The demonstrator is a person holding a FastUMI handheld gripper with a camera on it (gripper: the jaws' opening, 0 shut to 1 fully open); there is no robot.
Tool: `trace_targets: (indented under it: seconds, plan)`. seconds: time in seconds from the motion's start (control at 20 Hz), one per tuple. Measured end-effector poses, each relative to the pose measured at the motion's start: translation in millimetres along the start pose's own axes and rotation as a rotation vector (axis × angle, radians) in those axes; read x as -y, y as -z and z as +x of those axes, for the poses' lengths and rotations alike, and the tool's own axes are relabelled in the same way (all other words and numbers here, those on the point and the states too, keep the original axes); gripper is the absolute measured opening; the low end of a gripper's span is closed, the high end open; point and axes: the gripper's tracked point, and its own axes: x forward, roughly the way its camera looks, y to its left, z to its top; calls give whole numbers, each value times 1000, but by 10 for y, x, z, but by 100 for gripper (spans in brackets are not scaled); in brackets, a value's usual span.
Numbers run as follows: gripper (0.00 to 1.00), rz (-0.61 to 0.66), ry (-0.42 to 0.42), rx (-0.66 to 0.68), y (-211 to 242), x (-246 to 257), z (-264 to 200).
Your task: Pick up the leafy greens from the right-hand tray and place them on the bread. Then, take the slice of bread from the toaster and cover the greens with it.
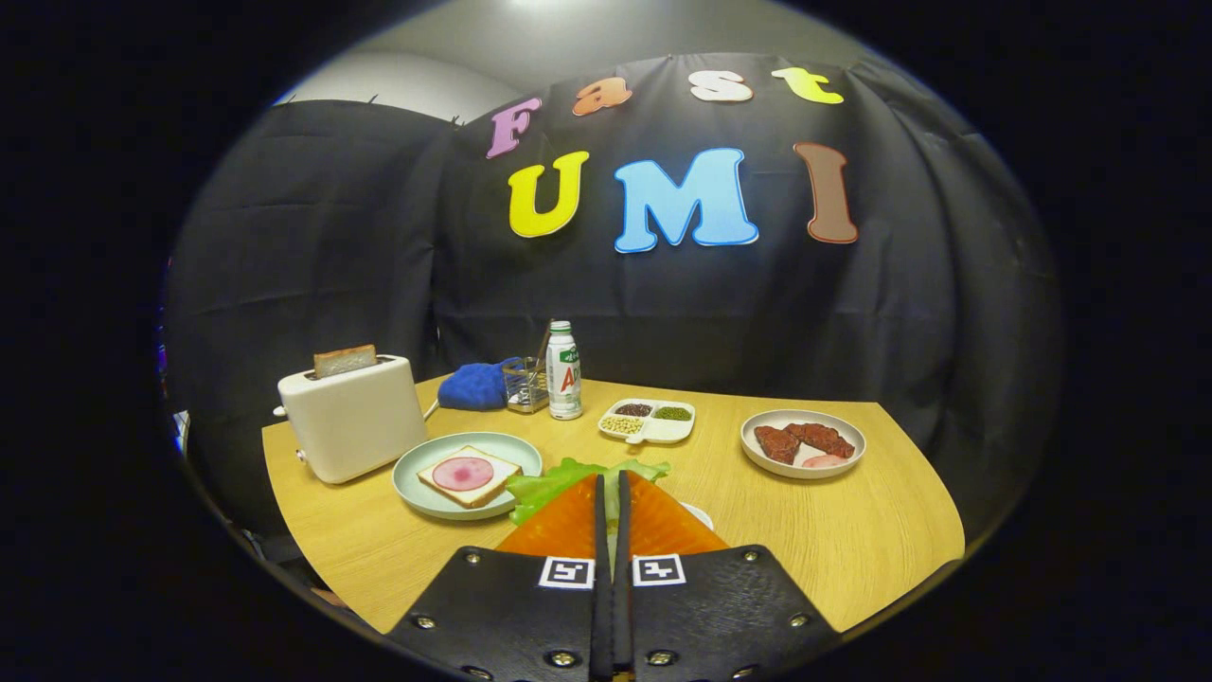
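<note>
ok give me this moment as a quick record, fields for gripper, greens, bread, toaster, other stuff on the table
gripper: gripper fingers nearly closed on the leafy greens, held above the table
greens: sticking out past the fingertips, beside the plate
bread: open slice on the plate, round pink ham slice on top, no greens on it yet
toaster: white toaster, second bread slice standing in its slot
other: bottle, blue cloth, divided dish of beans, plate of meat
</note>
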Motion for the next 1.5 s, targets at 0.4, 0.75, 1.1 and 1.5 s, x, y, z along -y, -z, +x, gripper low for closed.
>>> trace_targets:
  seconds: [0.4,0.75,1.1,1.5]
  plan:
    - [1,42,-85,11,-79,-405,161]
    - [1,45,-146,-7,-53,-795,342]
    - [1,2,-198,-23,-80,-1195,783]
    - [1,24,-249,-42,-18,-1568,1235]
